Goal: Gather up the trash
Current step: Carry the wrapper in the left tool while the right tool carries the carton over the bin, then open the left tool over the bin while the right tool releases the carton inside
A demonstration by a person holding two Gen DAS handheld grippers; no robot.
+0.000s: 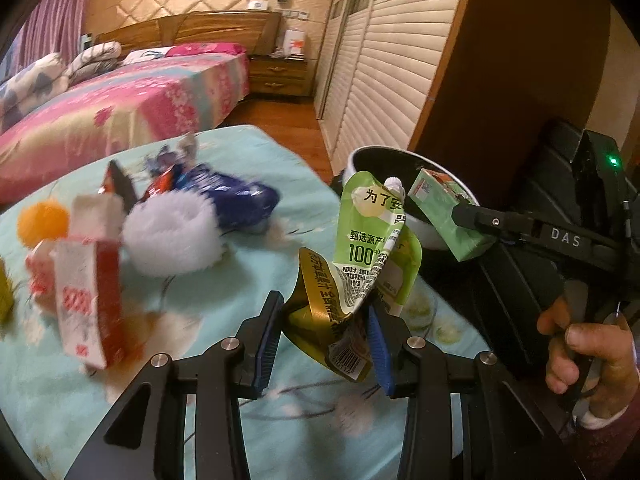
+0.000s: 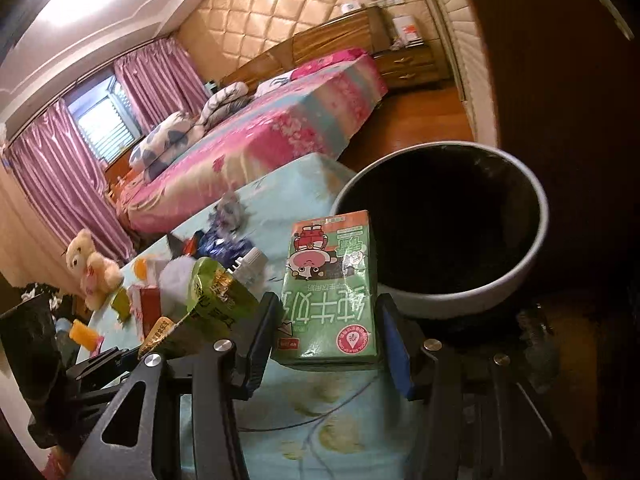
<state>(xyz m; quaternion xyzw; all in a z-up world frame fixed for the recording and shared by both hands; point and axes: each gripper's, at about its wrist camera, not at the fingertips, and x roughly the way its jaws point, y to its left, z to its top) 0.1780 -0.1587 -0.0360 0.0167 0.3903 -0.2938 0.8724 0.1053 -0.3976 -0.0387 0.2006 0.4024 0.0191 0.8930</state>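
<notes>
My left gripper [image 1: 324, 308] is shut on a crumpled green and gold drink pouch [image 1: 360, 240] with a white spout, held above the teal cloth. In the right wrist view the same pouch [image 2: 216, 296] shows at the lower left. My right gripper [image 2: 328, 300] is shut on a green milk carton [image 2: 332, 280], pinched by its sides, just short of the trash bin [image 2: 532, 248], which has a white rim and a dark inside. From the left wrist view the carton [image 1: 448, 216] hangs over the bin's rim [image 1: 360, 156], and a hand [image 1: 580, 344] grips the right gripper's handle.
On the teal flowered cloth [image 1: 60, 400] lie a red and white carton [image 1: 88, 292], a white fluffy ball [image 1: 172, 236], an orange pompom [image 1: 42, 220] and a blue wrapper [image 1: 236, 200]. A teddy bear [image 2: 92, 268] sits at the far end. A pink bed [image 1: 120, 108] and a wardrobe [image 1: 392, 60] stand behind.
</notes>
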